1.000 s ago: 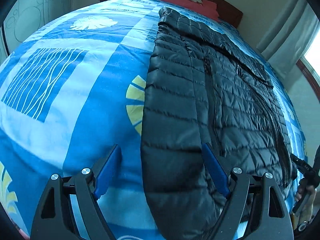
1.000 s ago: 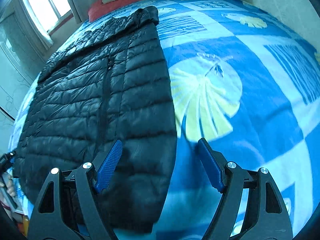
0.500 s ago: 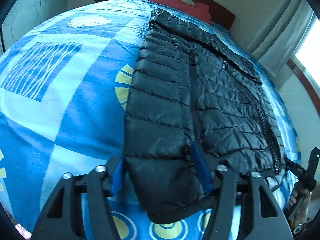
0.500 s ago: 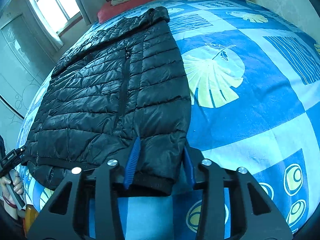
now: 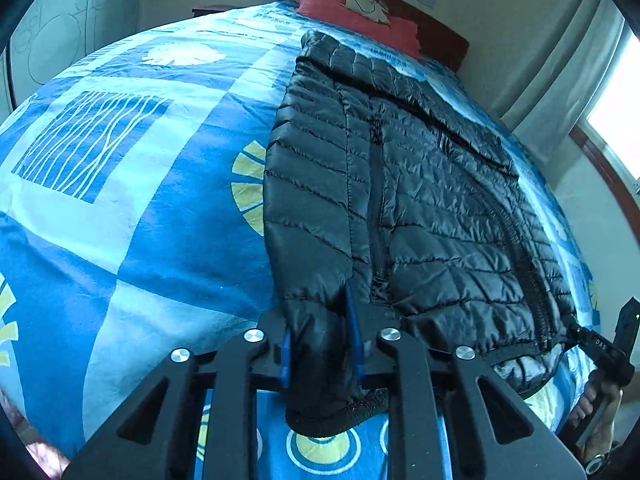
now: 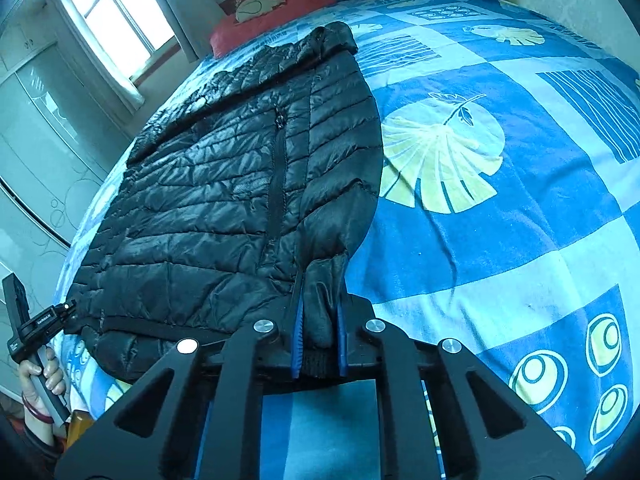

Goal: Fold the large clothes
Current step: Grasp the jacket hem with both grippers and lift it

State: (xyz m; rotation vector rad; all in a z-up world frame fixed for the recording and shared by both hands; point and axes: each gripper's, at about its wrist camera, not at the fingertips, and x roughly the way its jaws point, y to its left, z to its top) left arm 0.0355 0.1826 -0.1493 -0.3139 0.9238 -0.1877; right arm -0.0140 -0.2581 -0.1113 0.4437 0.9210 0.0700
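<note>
Black puffer jacket (image 5: 420, 208) lies flat on bed (image 5: 120, 200), zipper up, collar toward red pillow (image 5: 356, 16).

Left gripper (image 5: 322, 344): my jaws clenched on jacket's near-left hem corner, fabric bunched between blue pads.

Right gripper (image 6: 318, 336): my jaws clenched on a cuff-like ribbed end at jacket's right edge; sleeve or hem, cannot tell.

Step, as I judge: both grasps set, first fold about to start.

Next move calls for lifting both ends together, level, carrying them toward collar, keeping slippery fabric from sliding out.
</note>
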